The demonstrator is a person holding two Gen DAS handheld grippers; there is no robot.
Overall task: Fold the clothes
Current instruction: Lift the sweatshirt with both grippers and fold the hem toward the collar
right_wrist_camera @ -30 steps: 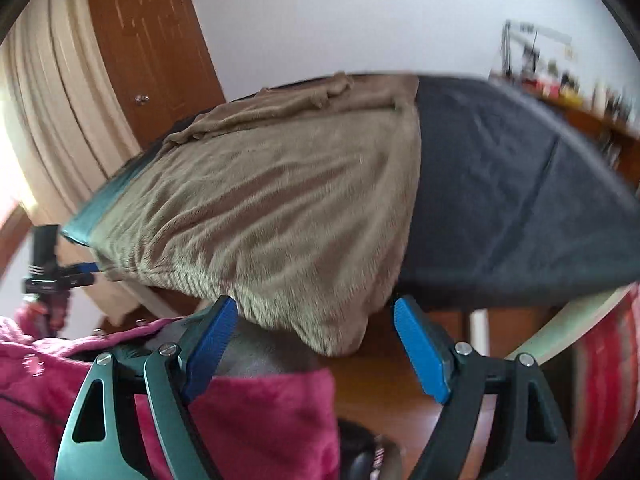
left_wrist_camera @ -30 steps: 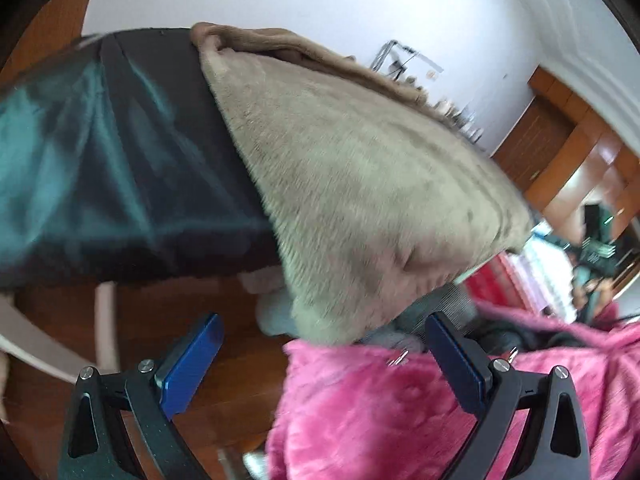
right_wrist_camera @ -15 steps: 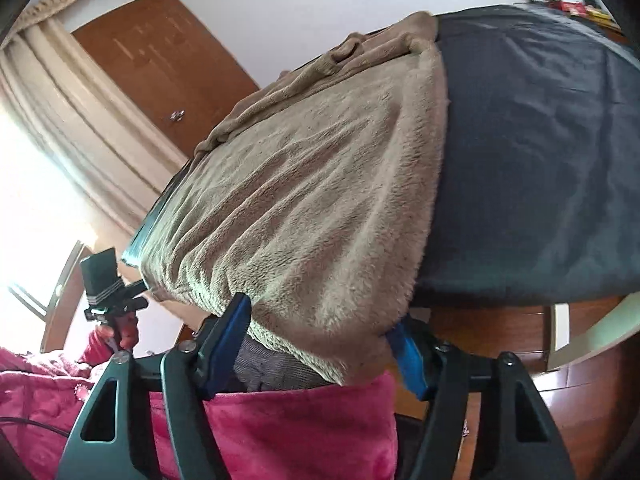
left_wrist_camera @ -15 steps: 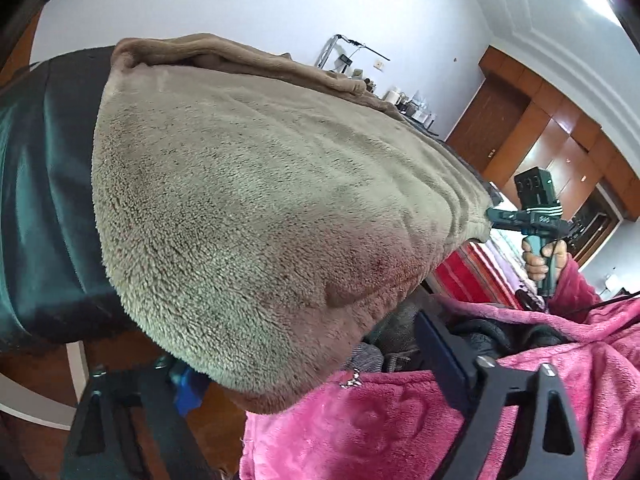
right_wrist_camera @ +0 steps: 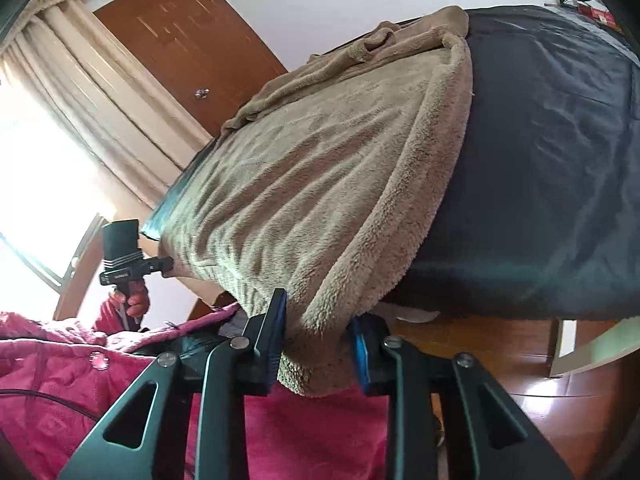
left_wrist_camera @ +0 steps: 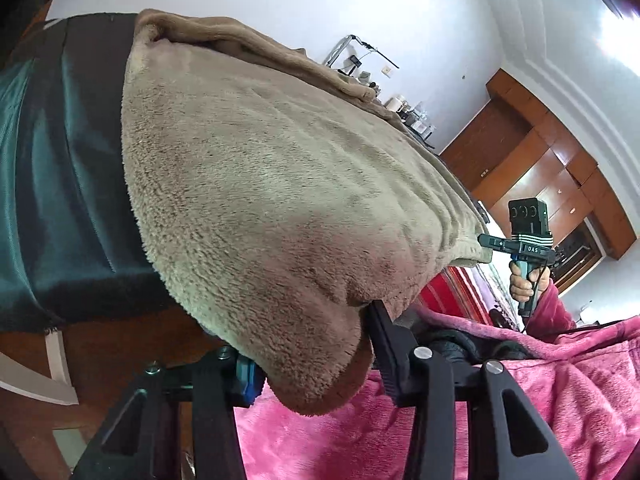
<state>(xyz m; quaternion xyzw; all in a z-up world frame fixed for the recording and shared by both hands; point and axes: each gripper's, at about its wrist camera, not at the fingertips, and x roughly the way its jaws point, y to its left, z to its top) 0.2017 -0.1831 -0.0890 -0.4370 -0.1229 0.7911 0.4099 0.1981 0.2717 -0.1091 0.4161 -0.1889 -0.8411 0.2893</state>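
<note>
A beige fleece garment (left_wrist_camera: 280, 184) lies spread on a table under a dark cover (left_wrist_camera: 60, 168), and its near edge hangs over the table's side. My left gripper (left_wrist_camera: 316, 360) is shut on the hanging left corner, with fleece filling the gap between the fingers. In the right wrist view the same garment (right_wrist_camera: 320, 184) drapes off the dark cover (right_wrist_camera: 540, 160). My right gripper (right_wrist_camera: 320, 340) is shut on its right corner. Each view shows the other gripper at the far corner: the right gripper (left_wrist_camera: 524, 240) and the left gripper (right_wrist_camera: 128, 268), each held in a hand.
A pink fleece robe (left_wrist_camera: 440, 440) on the person fills the foreground below both grippers. Wooden floor (right_wrist_camera: 540, 380) shows under the table. A wooden door (right_wrist_camera: 192, 40) and curtains (right_wrist_camera: 80, 80) stand behind on one side, with wooden cabinets (left_wrist_camera: 540, 168) on the other.
Both grippers moved in on the hanging edge of the garment. Their fingers, wide open a second ago, have closed on its two near corners.
</note>
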